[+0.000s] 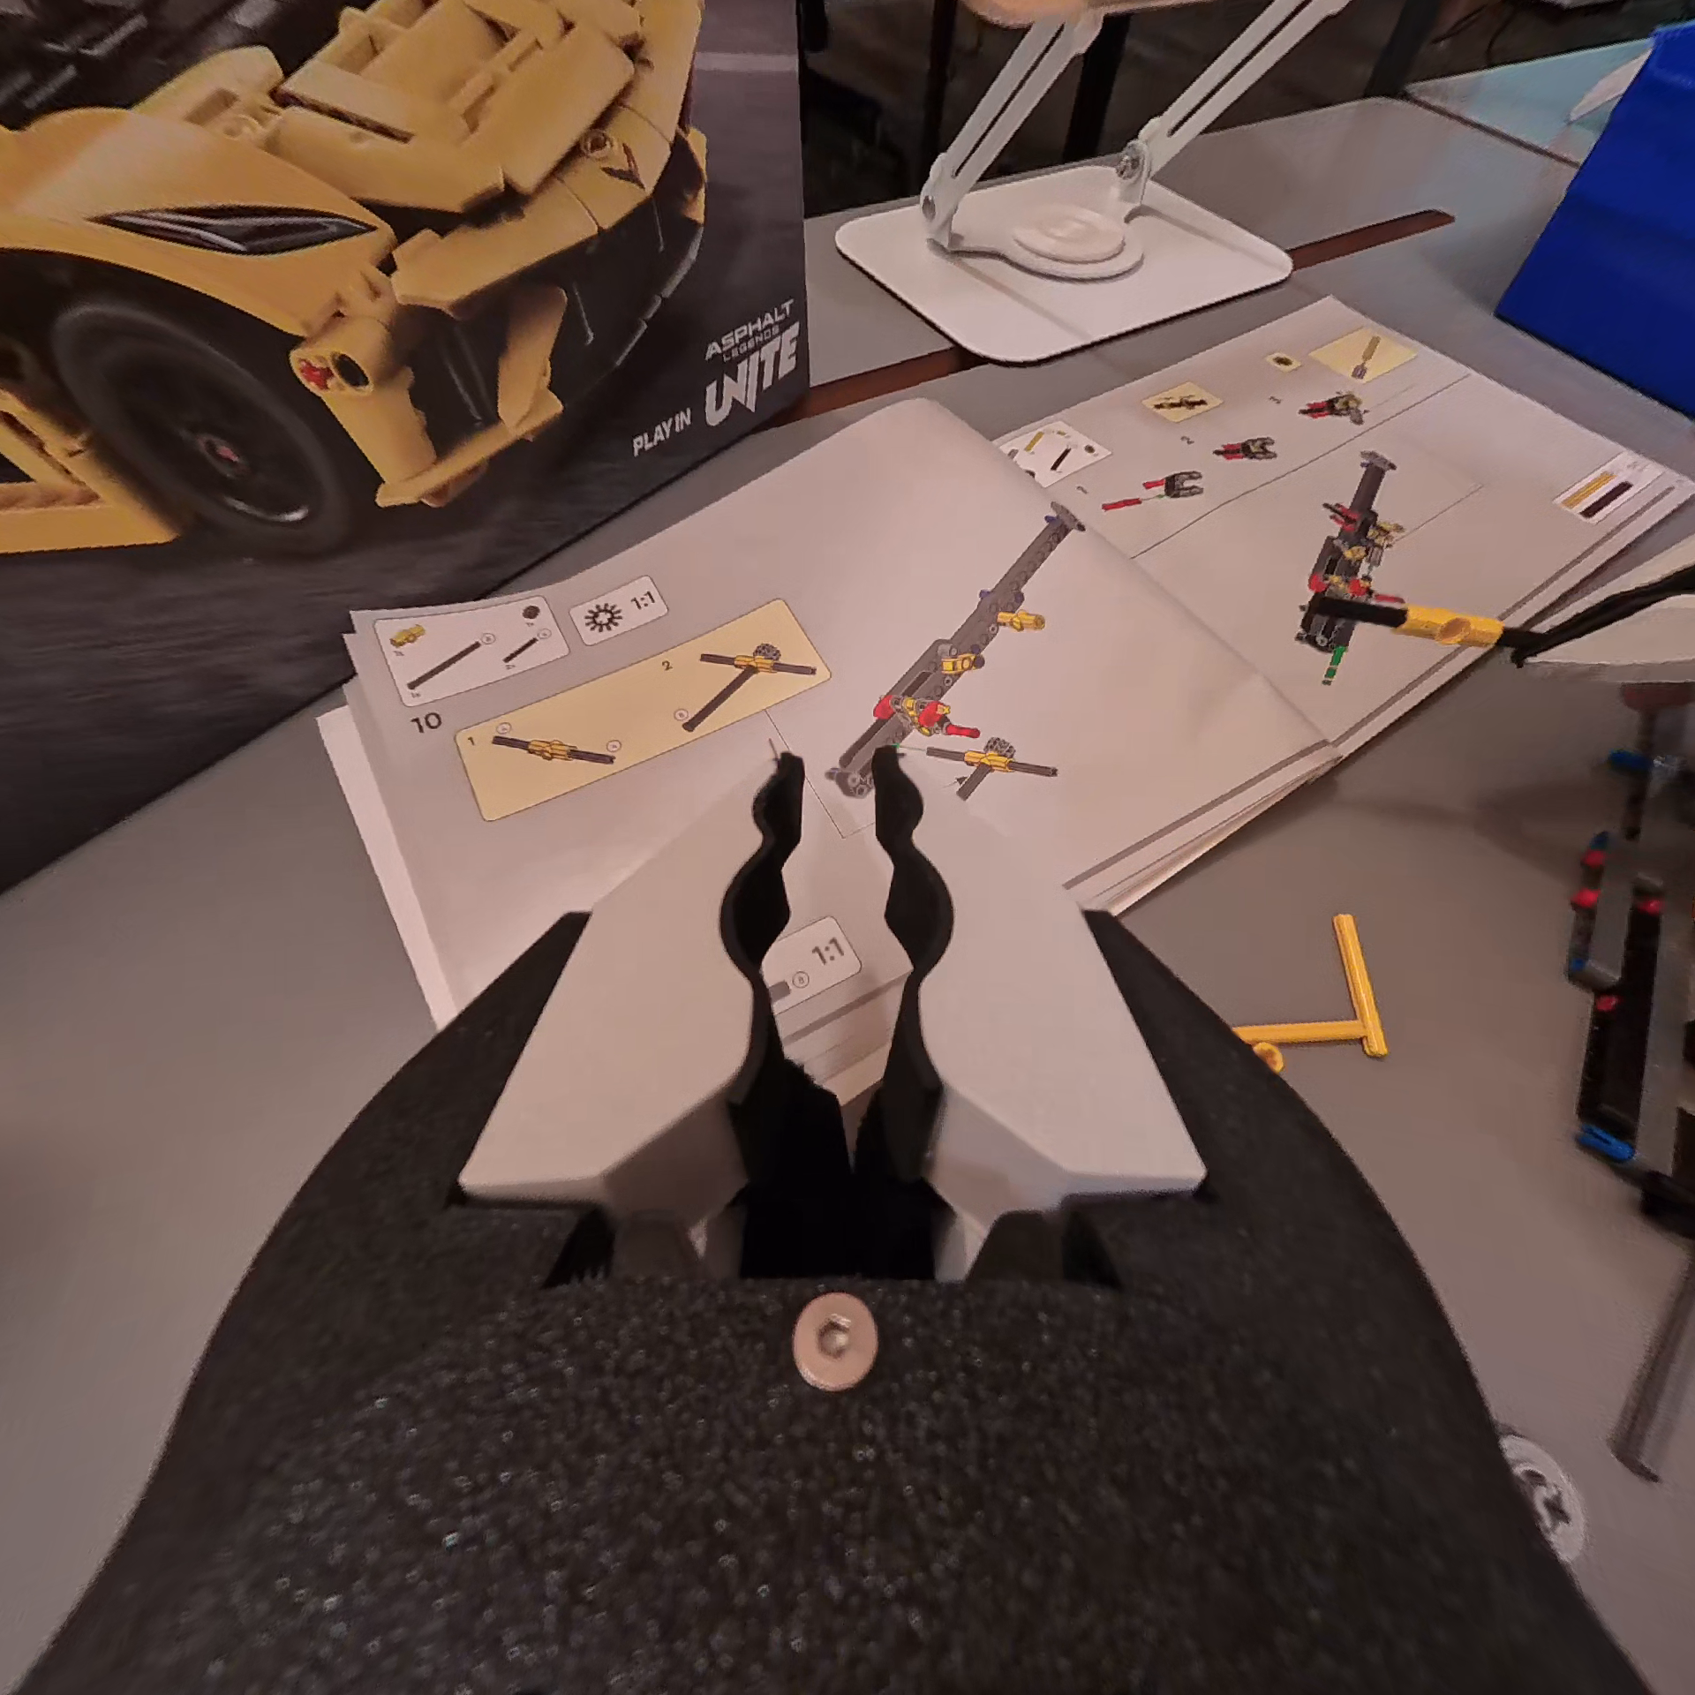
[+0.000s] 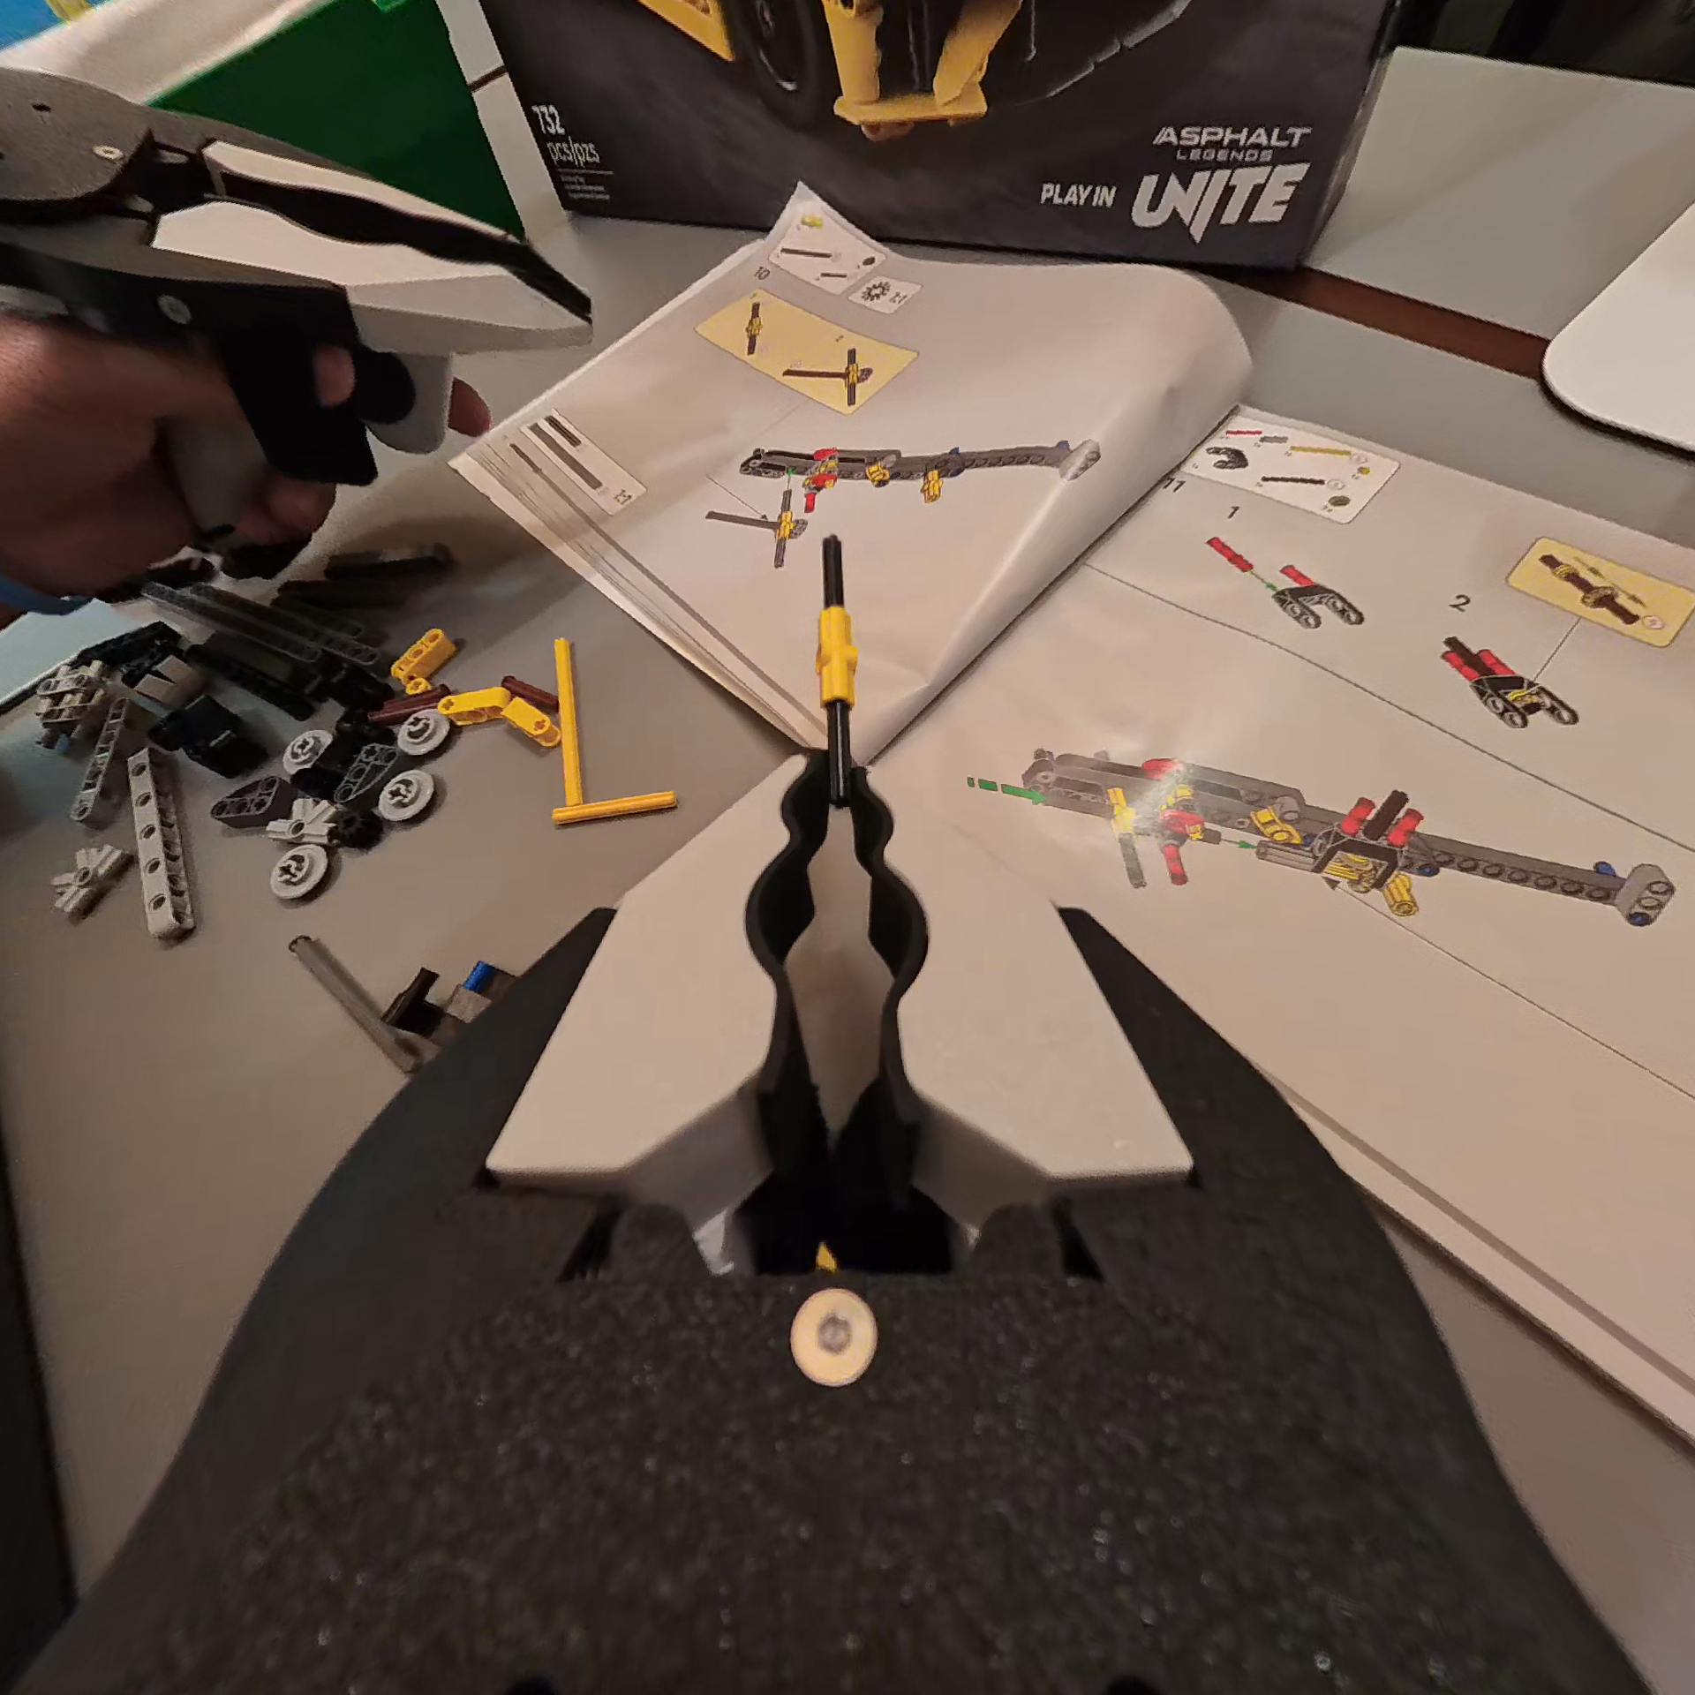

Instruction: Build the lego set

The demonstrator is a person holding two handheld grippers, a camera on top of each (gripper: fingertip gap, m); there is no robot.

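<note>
My right gripper (image 2: 836,789) is shut on a black axle (image 2: 833,573) that carries a yellow connector (image 2: 836,660). It holds the axle pointing forward above the open instruction booklet (image 2: 1009,367). The axle and connector also show at the right edge of the left wrist view (image 1: 1440,625). My left gripper (image 1: 836,770) is open and empty, hovering over the booklet's left page (image 1: 642,825). It also shows in the right wrist view (image 2: 559,298), held by a hand, above a pile of loose grey, black and yellow parts (image 2: 275,734).
The set's box (image 1: 367,275) stands behind the booklet. A yellow T-shaped piece (image 2: 573,734) lies on the grey table by the booklet. A partly built dark assembly (image 1: 1614,963) lies at the right. A white stand base (image 1: 1064,266), a blue bin (image 1: 1614,229) and a green bin (image 2: 367,101) sit farther back. Tip to tip, the grippers are about 20 cm apart.
</note>
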